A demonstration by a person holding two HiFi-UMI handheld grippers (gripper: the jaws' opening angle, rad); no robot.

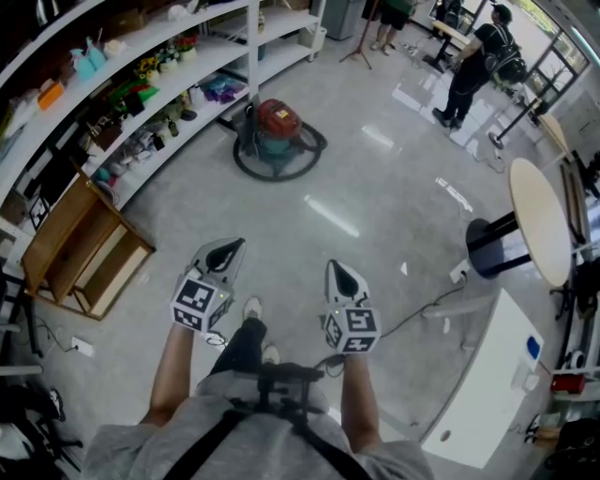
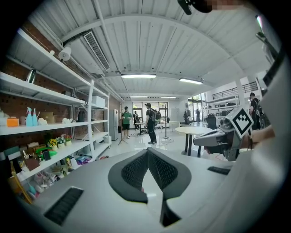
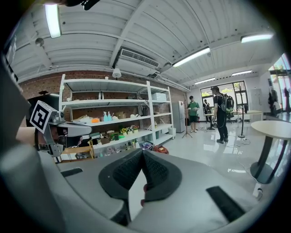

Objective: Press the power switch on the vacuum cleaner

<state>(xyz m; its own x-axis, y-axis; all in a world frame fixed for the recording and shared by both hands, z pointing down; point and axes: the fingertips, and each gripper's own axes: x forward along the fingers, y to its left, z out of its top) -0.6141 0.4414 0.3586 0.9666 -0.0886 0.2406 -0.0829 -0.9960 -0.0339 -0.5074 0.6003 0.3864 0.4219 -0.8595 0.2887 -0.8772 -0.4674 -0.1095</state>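
Vacuum cleaner — red top, teal body; floor — pale glossy grey.

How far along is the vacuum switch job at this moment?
Done: nothing yet. The vacuum cleaner sits by the shelves, far across the floor from the person. In hand: the left gripper and right gripper are held out in front, fingers together, both empty. Left: approach the vacuum, find its switch and press it.

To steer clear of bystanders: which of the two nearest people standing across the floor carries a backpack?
The person in dark clothes, farther right in the head view; a backpack hangs on their back. The other person wears a green top.
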